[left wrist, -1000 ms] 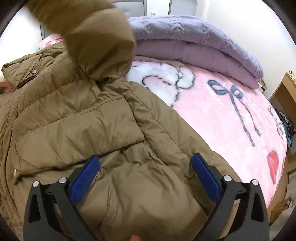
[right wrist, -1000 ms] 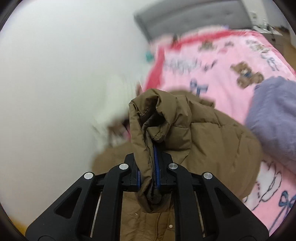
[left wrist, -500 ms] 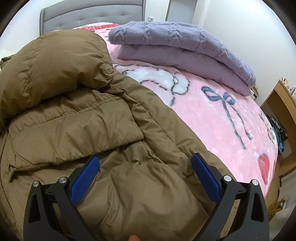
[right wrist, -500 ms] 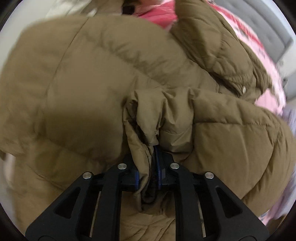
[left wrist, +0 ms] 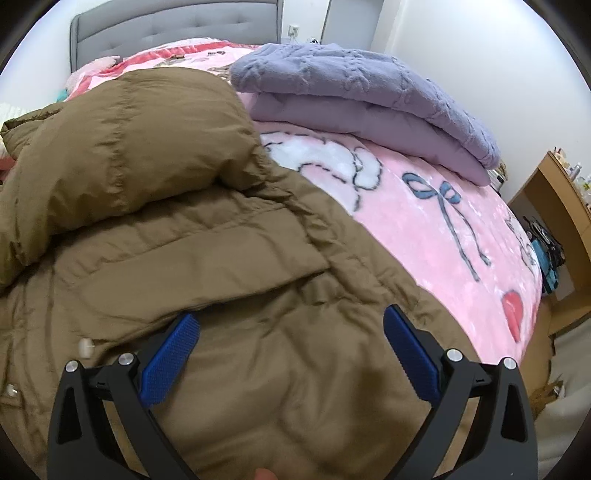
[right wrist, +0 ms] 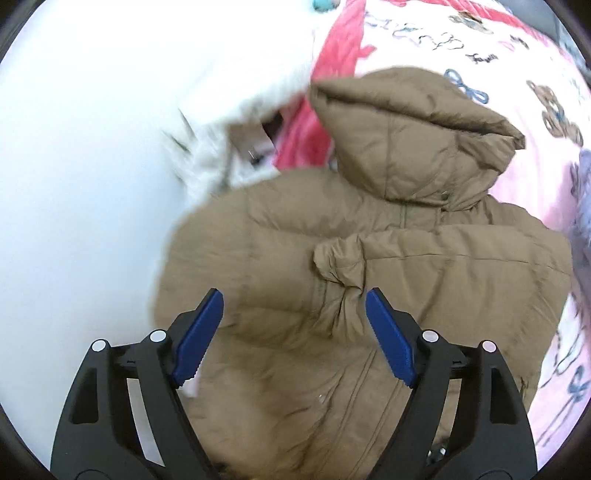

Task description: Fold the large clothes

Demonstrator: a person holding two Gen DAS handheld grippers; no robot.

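Olive-brown quilted puffer jacket lies spread on the bed, over the pink plush blanket with bow and heart prints. One sleeve is laid across the jacket's chest, its crumpled cuff resting on the front. Hood points toward the grey padded headboard. Left gripper jaws apart, over the jacket's lower body, gripping nothing. Right gripper jaws apart too, just short of the cuff. Folded lilac knitted blanket sits beside the jacket, toward the bed's far edge.
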